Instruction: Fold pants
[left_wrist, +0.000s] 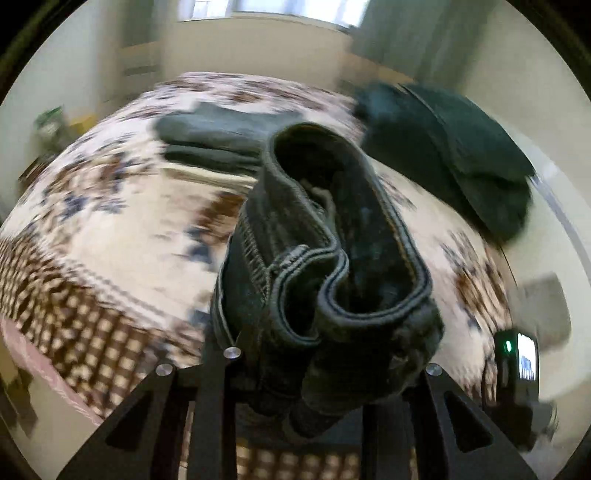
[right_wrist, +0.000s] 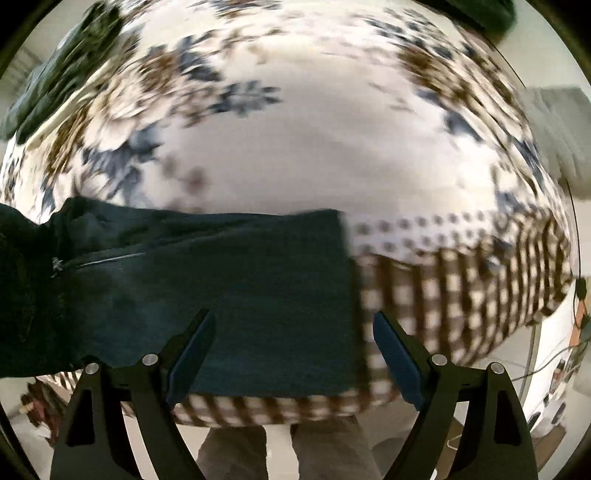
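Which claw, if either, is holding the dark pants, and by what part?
The left claw is shut on the pants, gripping a bunched, stitched hem edge. The right claw is open above the bedspread, holding nothing.

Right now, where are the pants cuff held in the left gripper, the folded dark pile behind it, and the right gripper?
pants cuff (left_wrist: 332, 258): left wrist view, on the hemmed rim.
folded dark pile (left_wrist: 207, 136): left wrist view, on its top layer.
right gripper (right_wrist: 291, 354): right wrist view, midway between the open fingertips.
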